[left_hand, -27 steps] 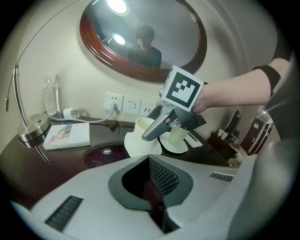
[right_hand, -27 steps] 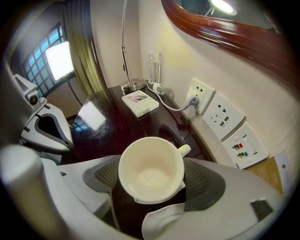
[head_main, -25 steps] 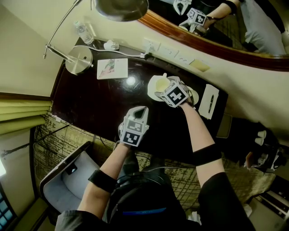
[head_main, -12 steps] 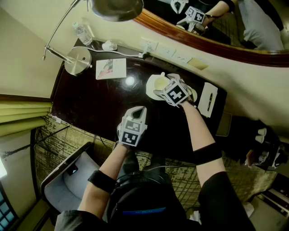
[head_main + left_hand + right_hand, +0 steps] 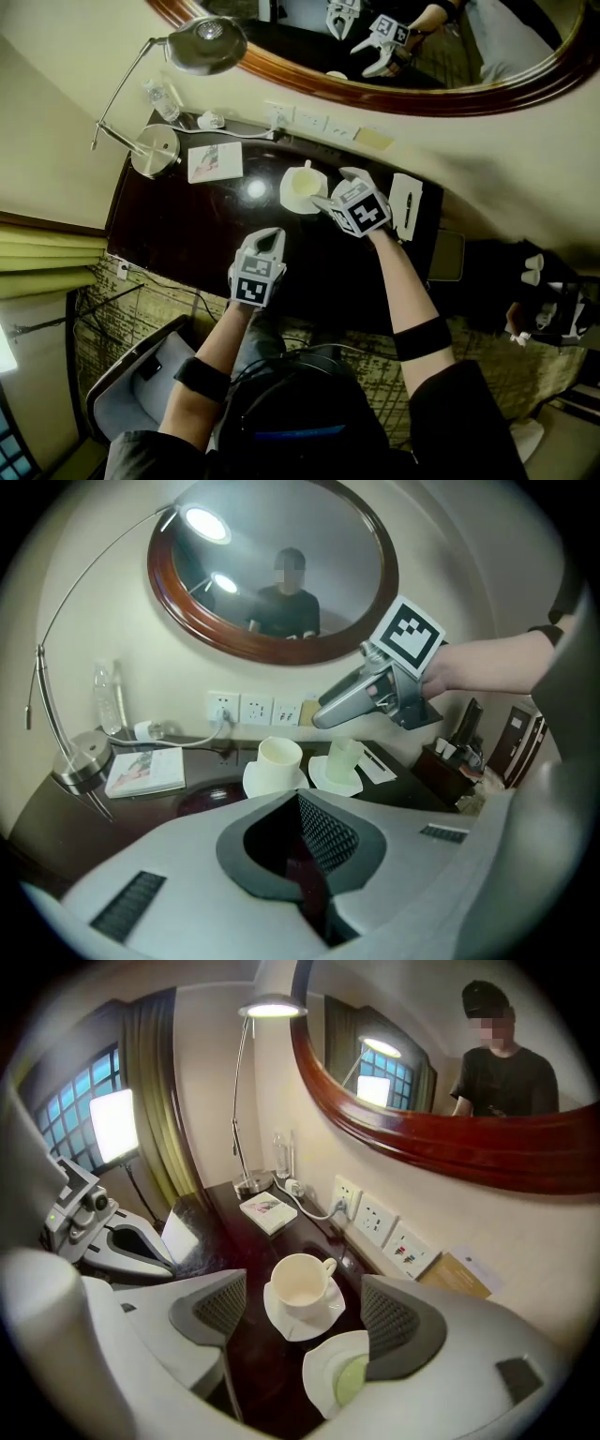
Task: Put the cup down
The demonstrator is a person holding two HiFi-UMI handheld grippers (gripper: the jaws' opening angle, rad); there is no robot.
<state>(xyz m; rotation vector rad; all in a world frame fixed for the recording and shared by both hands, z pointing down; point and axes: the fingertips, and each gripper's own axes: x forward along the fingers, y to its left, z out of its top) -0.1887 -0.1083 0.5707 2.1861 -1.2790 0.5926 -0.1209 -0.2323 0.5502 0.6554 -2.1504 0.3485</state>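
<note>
Head view: your left gripper (image 5: 271,236) is closed and empty; the white cup (image 5: 302,186) stands just left of your right gripper (image 5: 336,190).

Left gripper view: the green cup (image 5: 344,758) stands on its saucer (image 5: 323,780), below your right gripper.

Right gripper view: its jaws are wide apart and have just been closing slightly, holding nothing; the green cup sits under the right jaw.

In the right gripper view one jaw covers most of the green cup (image 5: 349,1380) and part of its saucer (image 5: 323,1372). From the head, the right gripper (image 5: 330,187), its empty jaws just narrowing, hides that cup. The booklet's (image 5: 214,161) print is too small to read.
</note>
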